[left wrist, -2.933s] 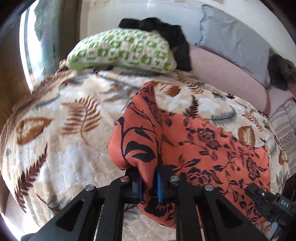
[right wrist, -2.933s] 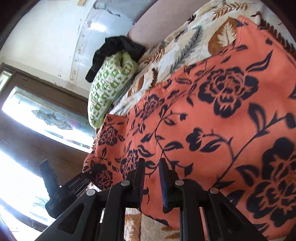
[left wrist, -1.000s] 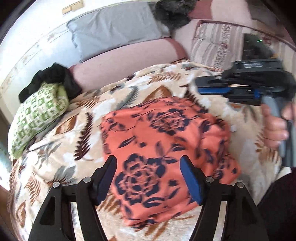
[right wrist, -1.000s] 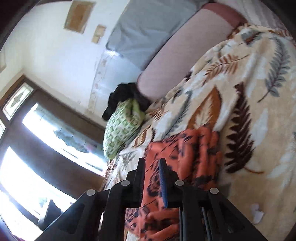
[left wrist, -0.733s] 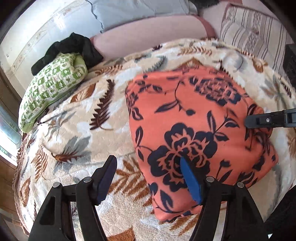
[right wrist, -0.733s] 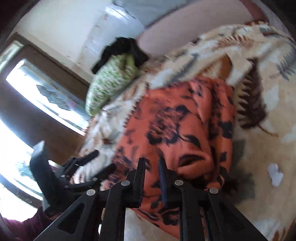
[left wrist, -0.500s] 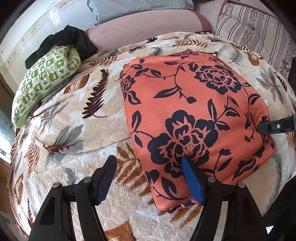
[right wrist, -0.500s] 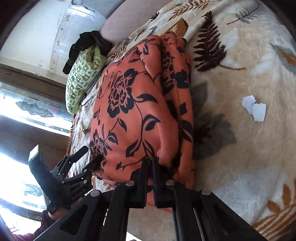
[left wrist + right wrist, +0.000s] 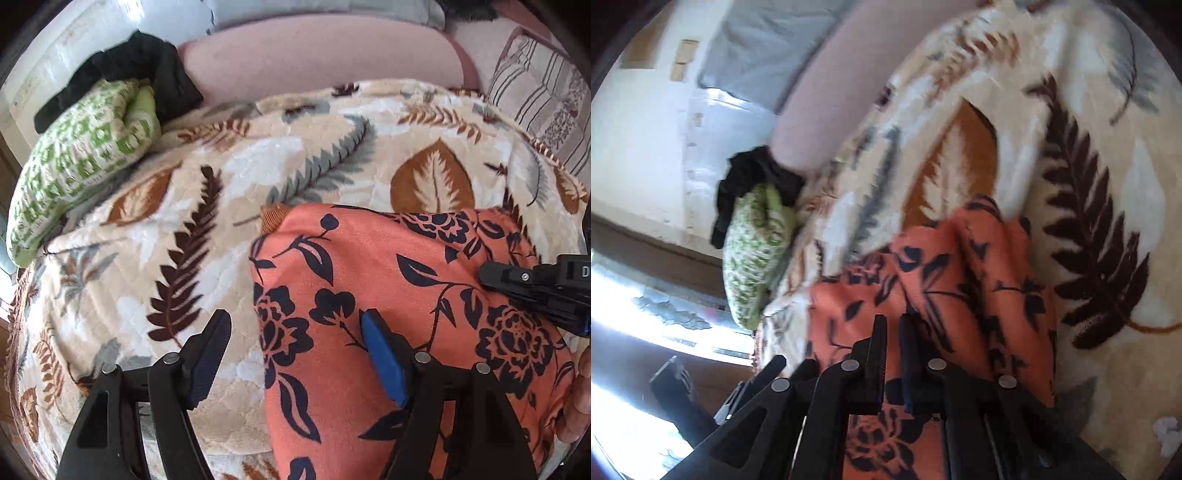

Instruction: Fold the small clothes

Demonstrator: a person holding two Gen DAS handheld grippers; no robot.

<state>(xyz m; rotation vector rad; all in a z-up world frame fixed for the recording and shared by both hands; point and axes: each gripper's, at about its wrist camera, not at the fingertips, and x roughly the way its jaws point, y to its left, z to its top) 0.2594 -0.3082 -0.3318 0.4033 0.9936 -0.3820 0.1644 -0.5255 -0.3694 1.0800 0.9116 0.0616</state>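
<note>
Your left gripper (image 9: 295, 347) points forward and slightly down over the near edge of the bed, with its jaws spread wide and nothing between them. Its left finger hangs over the leaf-print blanket (image 9: 258, 177), while the blue-padded right finger sits over the orange floral garment (image 9: 388, 280); whether that pad touches the cloth cannot be told. The garment lies folded on the blanket at 4 o'clock in the left wrist view, its left edge running between your two fingers.

Your right gripper (image 9: 894, 354) appears rolled over, since the bed and wall stand tilted in its view. Its jaws are drawn close, a narrow slit between them, with the garment (image 9: 960, 280) directly behind and below. The frame is blurred, so whether cloth is pinched cannot be told. In the left wrist view the right gripper (image 9: 535, 288) reaches in from 3 o'clock, its tip over the garment's right side, with your fingers (image 9: 581, 391) visible at the frame edge.

A green patterned pillow (image 9: 77, 162) lies at 10 o'clock, with black clothing (image 9: 147, 62) on it.
</note>
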